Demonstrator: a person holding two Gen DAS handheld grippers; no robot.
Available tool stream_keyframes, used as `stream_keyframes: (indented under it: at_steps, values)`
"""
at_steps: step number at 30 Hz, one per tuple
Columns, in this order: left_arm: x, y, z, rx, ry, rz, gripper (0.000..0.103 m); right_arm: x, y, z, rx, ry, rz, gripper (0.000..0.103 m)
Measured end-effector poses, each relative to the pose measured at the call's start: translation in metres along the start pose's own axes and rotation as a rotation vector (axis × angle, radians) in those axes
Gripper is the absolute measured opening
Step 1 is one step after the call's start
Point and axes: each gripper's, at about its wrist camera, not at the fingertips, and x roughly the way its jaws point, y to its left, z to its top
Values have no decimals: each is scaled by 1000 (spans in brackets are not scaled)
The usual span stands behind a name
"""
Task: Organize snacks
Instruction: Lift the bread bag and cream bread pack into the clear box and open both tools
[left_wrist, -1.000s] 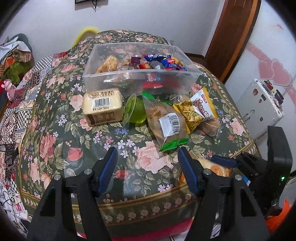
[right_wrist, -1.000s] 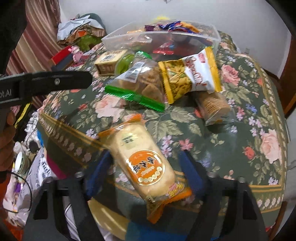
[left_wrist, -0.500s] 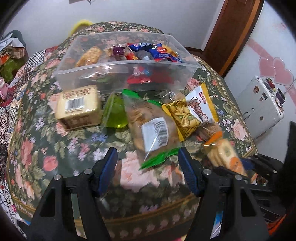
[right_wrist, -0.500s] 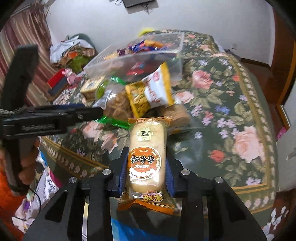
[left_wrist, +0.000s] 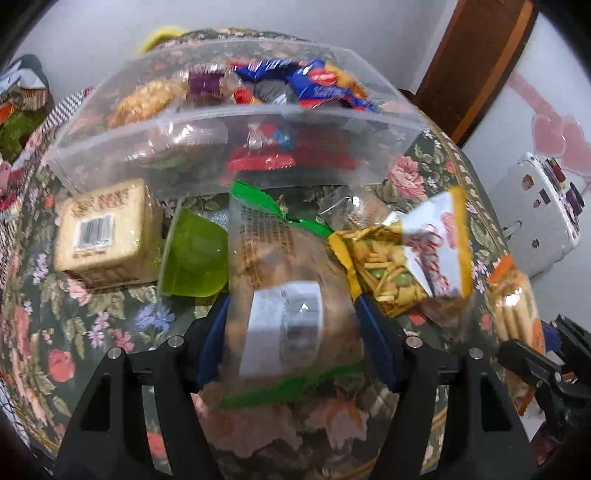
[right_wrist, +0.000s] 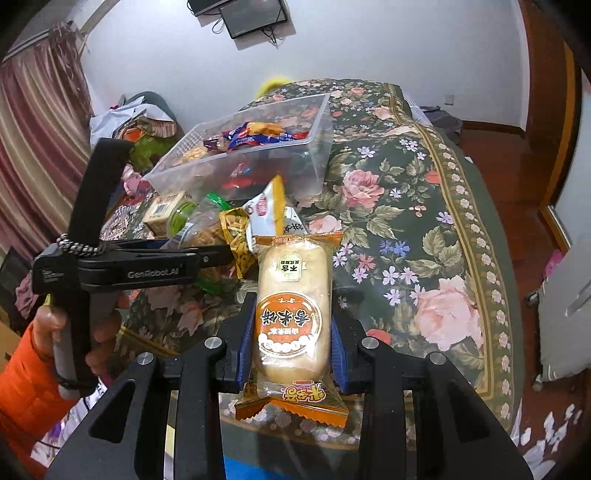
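The left gripper (left_wrist: 291, 332) stands with its fingers (left_wrist: 212, 339) spread either side of a clear bag of cookies (left_wrist: 284, 295); blur hides whether they touch it. The bag's long axis runs straight ahead from the fingers, toward the clear bin (left_wrist: 236, 122) just beyond. The right gripper (right_wrist: 291, 332) is clenched on an orange rice cake pack (right_wrist: 293, 310), lengthwise between its fingers, with the bin ahead and left; the left gripper looks nearer it.
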Motion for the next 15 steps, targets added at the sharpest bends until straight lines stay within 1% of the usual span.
stream_keyframes:
  at_steps: [3, 4, 5, 7, 10, 15]
  values:
    - [4, 2, 2, -12, -21, -7, 63, 3, 0, 1, -1, 5, -2, 32]
    - [3, 3, 2, -9, -28, -12, 57, 4, 0, 1, -1, 6, -1, 32]
    - [2, 3, 2, -7, -34, -20, 54, 4, 0, 2, 0, 4, -1, 32]
    - [-2, 5, 1, -3, -42, -22, 50, 4, 1, 4, -2, 0, -1, 32]
    - [-13, 9, -5, 6, -62, -6, 47, 3, 3, 10, -6, -13, -1, 32]
    - [-40, 19, -11, 3, -119, 0, 47, 0, 10, 21, -16, -41, 3, 32]
